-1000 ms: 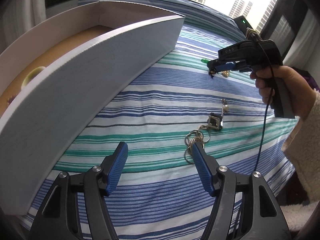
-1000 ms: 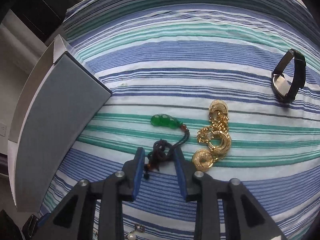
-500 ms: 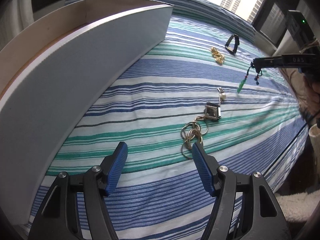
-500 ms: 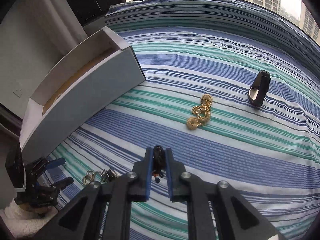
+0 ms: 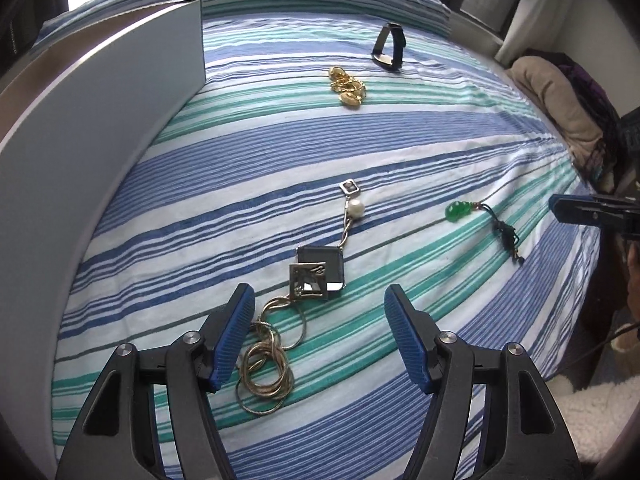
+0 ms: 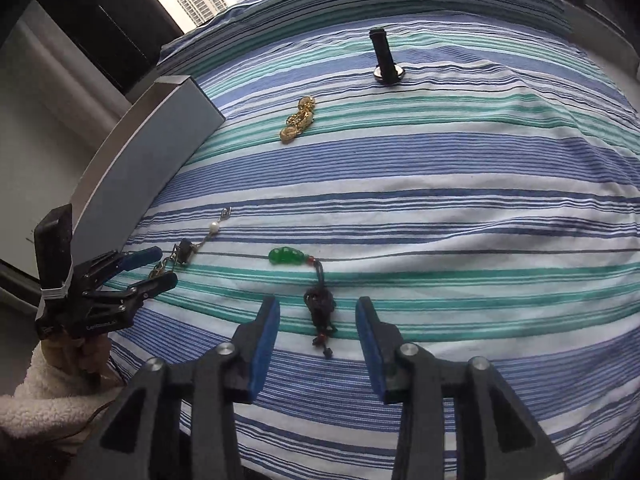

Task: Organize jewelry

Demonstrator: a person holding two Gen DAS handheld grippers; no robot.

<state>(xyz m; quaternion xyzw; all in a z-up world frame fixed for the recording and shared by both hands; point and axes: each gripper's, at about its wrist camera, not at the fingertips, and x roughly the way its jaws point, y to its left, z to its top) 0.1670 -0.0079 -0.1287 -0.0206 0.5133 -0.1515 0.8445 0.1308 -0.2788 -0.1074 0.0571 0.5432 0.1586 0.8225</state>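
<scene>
While the left gripper [image 5: 319, 332] is hanging spread and tilted down, the chain necklace [image 5: 276, 344] is lying on the bed [image 5: 440, 144] between its fingers, its length running away toward the pearl. Seen from the right wrist, the right gripper [image 6: 316, 334] is opening, the green pendant's [image 6: 286, 257] dark cord [image 6: 320, 310] lying unpinched between its pads, running straight ahead.

Left tongs [image 5: 319, 322] gape wide, angled downward; right tongs [image 6: 317, 330] are opening, pads free
</scene>
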